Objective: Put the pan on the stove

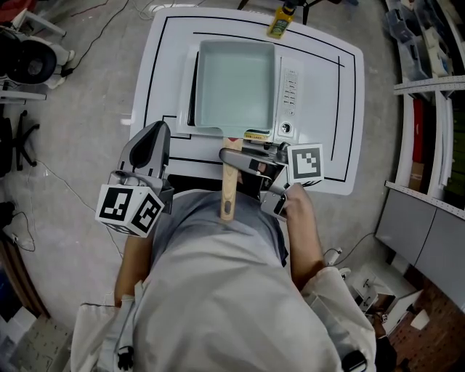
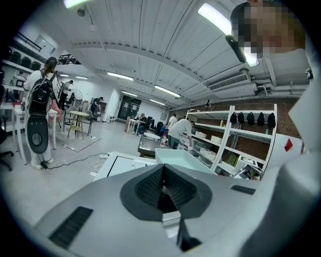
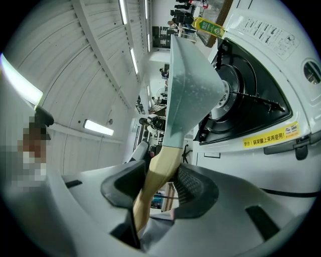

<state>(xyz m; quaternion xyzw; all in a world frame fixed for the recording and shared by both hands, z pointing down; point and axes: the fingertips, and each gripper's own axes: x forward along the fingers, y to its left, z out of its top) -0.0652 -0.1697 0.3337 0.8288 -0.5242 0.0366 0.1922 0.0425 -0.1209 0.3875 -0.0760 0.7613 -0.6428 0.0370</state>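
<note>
A pale teal square pan [image 1: 236, 83] lies over the white portable stove [image 1: 292, 98] on the white table [image 1: 163, 65]. Its wooden handle [image 1: 228, 196] points back toward me. My right gripper [image 1: 231, 155] is shut on that handle just behind the pan. In the right gripper view the handle [image 3: 158, 170] runs between the pads, and the pan [image 3: 188, 85] is right against the black burner [image 3: 246, 98]; whether it rests on it I cannot tell. My left gripper [image 1: 157, 132] hangs at the table's near left edge, shut on nothing [image 2: 161, 183].
A yellow bottle [image 1: 280, 22] stands at the table's far edge behind the stove. The stove's knob [image 1: 285, 128] faces me, beside the right gripper. Shelving [image 1: 429, 109] lines the right side, and chairs and cables lie on the floor to the left.
</note>
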